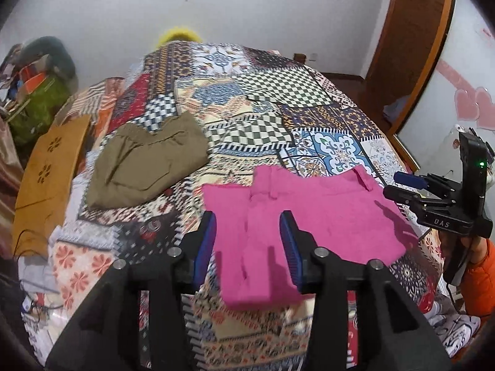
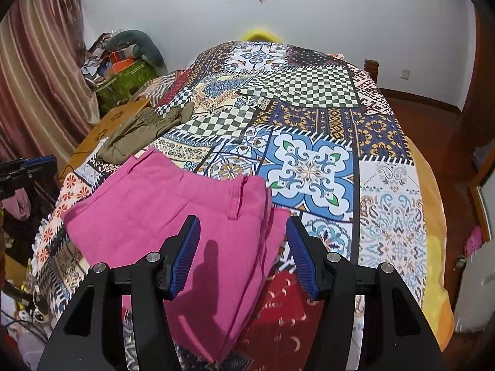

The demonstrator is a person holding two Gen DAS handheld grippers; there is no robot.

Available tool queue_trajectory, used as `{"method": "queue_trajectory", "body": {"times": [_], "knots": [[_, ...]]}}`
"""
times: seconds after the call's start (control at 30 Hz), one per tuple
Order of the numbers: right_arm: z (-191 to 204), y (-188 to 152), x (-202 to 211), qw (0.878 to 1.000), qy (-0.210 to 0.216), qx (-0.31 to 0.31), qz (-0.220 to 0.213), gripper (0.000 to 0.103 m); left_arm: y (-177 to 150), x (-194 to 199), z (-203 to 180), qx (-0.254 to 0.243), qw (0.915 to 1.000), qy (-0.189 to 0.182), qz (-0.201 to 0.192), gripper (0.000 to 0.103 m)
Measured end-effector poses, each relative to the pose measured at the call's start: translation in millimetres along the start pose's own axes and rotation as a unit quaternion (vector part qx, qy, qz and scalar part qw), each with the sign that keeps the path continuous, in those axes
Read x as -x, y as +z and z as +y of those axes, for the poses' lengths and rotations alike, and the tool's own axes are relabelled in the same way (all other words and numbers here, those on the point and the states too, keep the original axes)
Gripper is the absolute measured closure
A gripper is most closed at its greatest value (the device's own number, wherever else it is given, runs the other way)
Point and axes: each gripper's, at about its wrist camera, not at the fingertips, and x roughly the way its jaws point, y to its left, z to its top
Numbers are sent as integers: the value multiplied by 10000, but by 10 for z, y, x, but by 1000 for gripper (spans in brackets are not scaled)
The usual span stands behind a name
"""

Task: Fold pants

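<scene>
A bed (image 2: 309, 99) under a patchwork cover fills a white-walled room with a striped curtain (image 2: 37, 77). Folded pink pants (image 1: 294, 213) lie at its near edge; olive pants (image 1: 148, 157) sit farther back. The left gripper (image 1: 247, 241) and right gripper (image 2: 243, 253) hover part-open, empty. A yellow object (image 1: 179, 35) behind the bed, possibly a pillow, is mostly hidden.

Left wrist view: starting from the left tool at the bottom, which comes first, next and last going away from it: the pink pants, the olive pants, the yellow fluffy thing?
1. Pink pants: right under the open left tool, near edge of the bed.
2. Olive pants: folded, farther back on the left.
3. Yellow fluffy thing: at the bed's far end, by the wall.
</scene>
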Motion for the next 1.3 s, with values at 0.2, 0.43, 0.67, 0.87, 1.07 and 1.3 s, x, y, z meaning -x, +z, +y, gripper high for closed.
{"method": "queue_trajectory", "body": {"times": [0.2, 0.43, 0.67, 0.87, 1.07, 1.3], "knots": [[-39, 55, -135, 10000, 25, 8, 37, 49, 176, -474, -120, -42, 9990, -280, 333, 60], [-96, 52, -310, 9998, 90, -39, 196, 59, 135, -896, -222, -215, 9976, -201, 621, 60], [-169, -21, -469, 9986, 251, -135, 455, 61, -3, -1094, -60, -72, 9969, -204, 753, 53], [-162, 9, -385, 9983, 207, -208, 502, 60, 26, -917, -59, -122, 9978, -62, 649, 53], [-151, 25, -219, 9986, 103, -172, 493, 50, -23, -641, 81, -37, 9987, -38, 502, 41], [-130, -125, -156, 9968, 202, -375, 677, 49, -262, -678, 237, 385, 9955, -225, 842, 32]]}}
